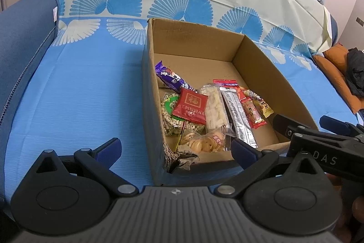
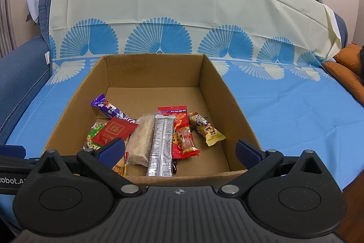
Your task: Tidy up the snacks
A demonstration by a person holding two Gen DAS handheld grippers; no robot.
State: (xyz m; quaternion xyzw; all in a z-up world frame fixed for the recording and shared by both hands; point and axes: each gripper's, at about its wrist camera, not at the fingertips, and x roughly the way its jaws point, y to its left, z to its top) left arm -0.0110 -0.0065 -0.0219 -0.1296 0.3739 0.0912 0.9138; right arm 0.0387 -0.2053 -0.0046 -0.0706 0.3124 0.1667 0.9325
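cardboard box (image 2: 211,92), ahead of both grippers: snacks (image 2: 159,136) heaped inside. left gripper (image 1: 176,149) spread, empty; right gripper (image 2: 179,153) likewise. step judged: sorting nearly complete; next, withdraw or tidy.

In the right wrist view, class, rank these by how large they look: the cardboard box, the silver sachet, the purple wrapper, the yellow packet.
1. cardboard box
2. silver sachet
3. purple wrapper and yellow packet: these look alike; the purple one lies farther away and is partly covered, so no ranking.
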